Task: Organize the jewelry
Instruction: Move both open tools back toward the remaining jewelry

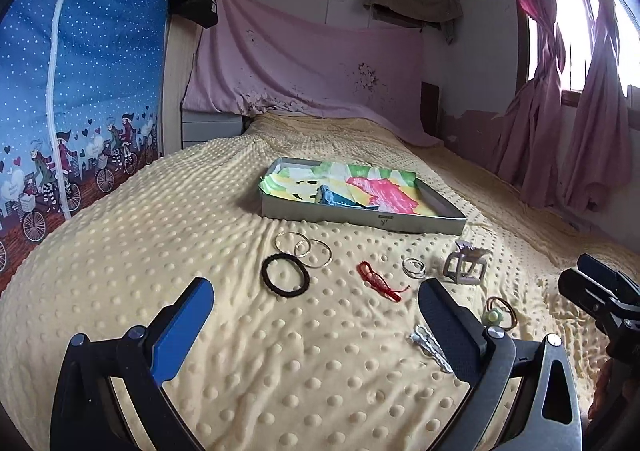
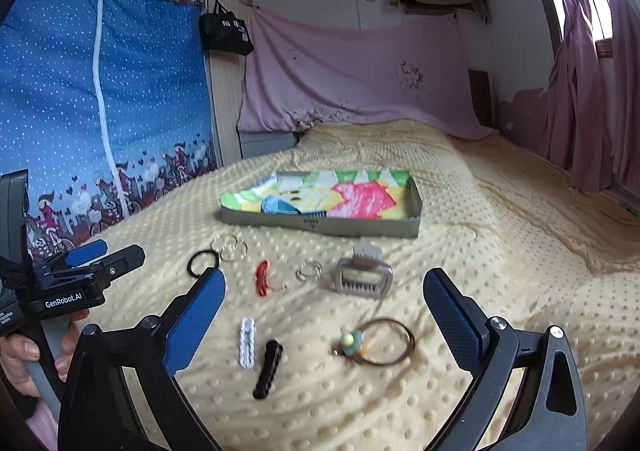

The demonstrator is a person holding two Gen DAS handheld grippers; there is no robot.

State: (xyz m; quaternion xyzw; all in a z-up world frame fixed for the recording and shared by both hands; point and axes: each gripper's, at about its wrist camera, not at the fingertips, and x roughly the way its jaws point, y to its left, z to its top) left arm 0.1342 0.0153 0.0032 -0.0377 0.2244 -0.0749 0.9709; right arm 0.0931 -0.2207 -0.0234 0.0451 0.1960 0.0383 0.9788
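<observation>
A shallow grey box [image 1: 362, 220] [image 2: 320, 225] lined with colourful paper lies on the yellow dotted blanket. In front of it lie loose pieces: a black hair tie [image 1: 285, 275] [image 2: 203, 262], gold hoops [image 1: 304, 248] [image 2: 230, 245], a red cord [image 1: 378, 282] [image 2: 263, 277], silver rings [image 1: 414, 267] [image 2: 309, 270], a grey claw clip [image 1: 464, 267] [image 2: 362, 277], a brown hair tie with a green bead [image 1: 499, 314] [image 2: 376, 341], a white clip [image 1: 430, 347] [image 2: 247, 342] and a black clip [image 2: 269, 368]. My left gripper [image 1: 316, 315] is open and empty above the blanket. My right gripper [image 2: 324, 307] is open and empty.
A blue fabric wardrobe [image 1: 72, 91] stands left of the bed. A pink sheet [image 1: 312, 63] covers the headboard. Pink curtains [image 1: 560, 123] hang at the window on the right. The other gripper shows at each view's edge [image 1: 604, 291] [image 2: 72, 275].
</observation>
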